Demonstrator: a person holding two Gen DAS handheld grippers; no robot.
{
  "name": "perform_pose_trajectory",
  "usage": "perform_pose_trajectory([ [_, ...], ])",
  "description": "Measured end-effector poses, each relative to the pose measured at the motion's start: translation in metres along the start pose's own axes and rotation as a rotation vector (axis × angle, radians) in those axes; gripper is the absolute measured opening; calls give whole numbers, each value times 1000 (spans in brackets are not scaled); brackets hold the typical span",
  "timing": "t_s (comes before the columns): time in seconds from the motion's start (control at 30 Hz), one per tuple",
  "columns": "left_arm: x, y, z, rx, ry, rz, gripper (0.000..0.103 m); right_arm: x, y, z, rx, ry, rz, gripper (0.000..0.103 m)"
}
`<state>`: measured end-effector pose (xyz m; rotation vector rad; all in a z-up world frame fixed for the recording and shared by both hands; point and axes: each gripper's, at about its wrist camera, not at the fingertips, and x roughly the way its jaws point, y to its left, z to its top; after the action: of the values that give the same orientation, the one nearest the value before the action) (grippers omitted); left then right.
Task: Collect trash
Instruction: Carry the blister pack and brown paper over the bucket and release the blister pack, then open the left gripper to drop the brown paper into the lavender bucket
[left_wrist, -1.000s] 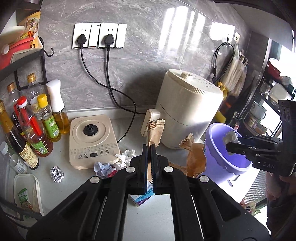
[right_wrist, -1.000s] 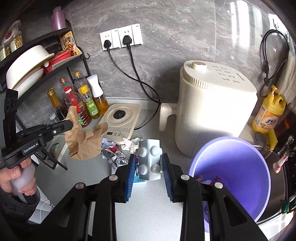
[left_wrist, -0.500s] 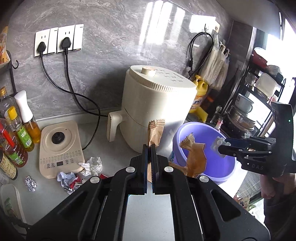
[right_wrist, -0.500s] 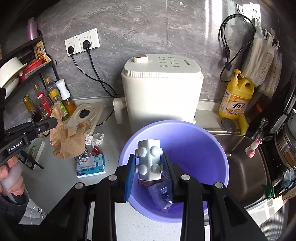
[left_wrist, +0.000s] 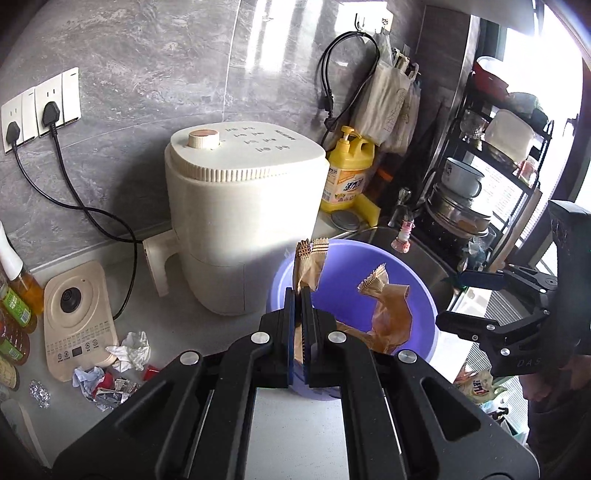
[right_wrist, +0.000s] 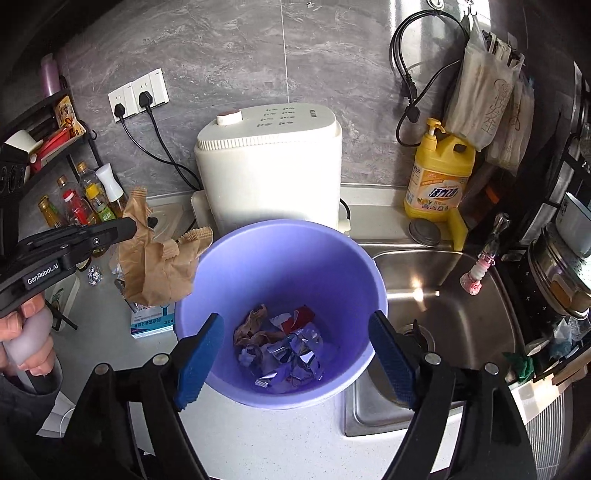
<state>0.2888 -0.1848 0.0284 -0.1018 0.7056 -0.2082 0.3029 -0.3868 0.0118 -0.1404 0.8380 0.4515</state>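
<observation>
A purple bucket (right_wrist: 229, 266) stands on the counter beside the sink and holds foil, paper and red scraps (right_wrist: 284, 347). It also shows in the left wrist view (left_wrist: 343, 266). My left gripper (left_wrist: 300, 295) is shut on a crumpled brown paper bag (left_wrist: 391, 317) and holds it over the bucket's near rim; in the right wrist view the bag (right_wrist: 155, 266) hangs just left of the bucket. My right gripper (right_wrist: 295, 354) is open and empty above the bucket, and shows at the right of the left wrist view (left_wrist: 465, 299).
A cream appliance (left_wrist: 236, 221) stands behind the bucket. A cooker base (left_wrist: 74, 321) sits left, with crumpled paper and wrappers (left_wrist: 122, 365) and a foil ball (left_wrist: 38, 393) by it. A blue-white box (right_wrist: 151, 321) lies left of the bucket. The steel sink (right_wrist: 443, 314) lies right.
My right gripper opened over the bucket and the white studded piece it held is gone from its jaws. My left gripper carried the brown bag rightward to the bucket.
</observation>
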Motion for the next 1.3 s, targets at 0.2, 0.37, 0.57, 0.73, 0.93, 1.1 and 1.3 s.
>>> perform_pose_trajectory([
  [0.2,21,-27,7,72,74,-29,4,-3,-21,-13,58,-1,-10,79],
  [0.37,37,-41,7,121,143,-36,4,-5,-27,-19,79,-10,-7,79],
  [0.57,45,-46,3,147,187,-29,48,-5,-35,-24,105,-21,0,79],
  [0.73,31,-39,1,144,148,-29,82,-2,-34,-24,116,-26,13,79],
  [0.93,18,-12,-4,94,135,32,90,3,-23,-17,101,-30,23,80],
  [1.1,2,17,-15,44,130,64,92,9,-8,-11,82,-23,36,80],
  [1.3,-21,52,-30,-13,120,100,93,14,27,1,39,-24,63,80],
])
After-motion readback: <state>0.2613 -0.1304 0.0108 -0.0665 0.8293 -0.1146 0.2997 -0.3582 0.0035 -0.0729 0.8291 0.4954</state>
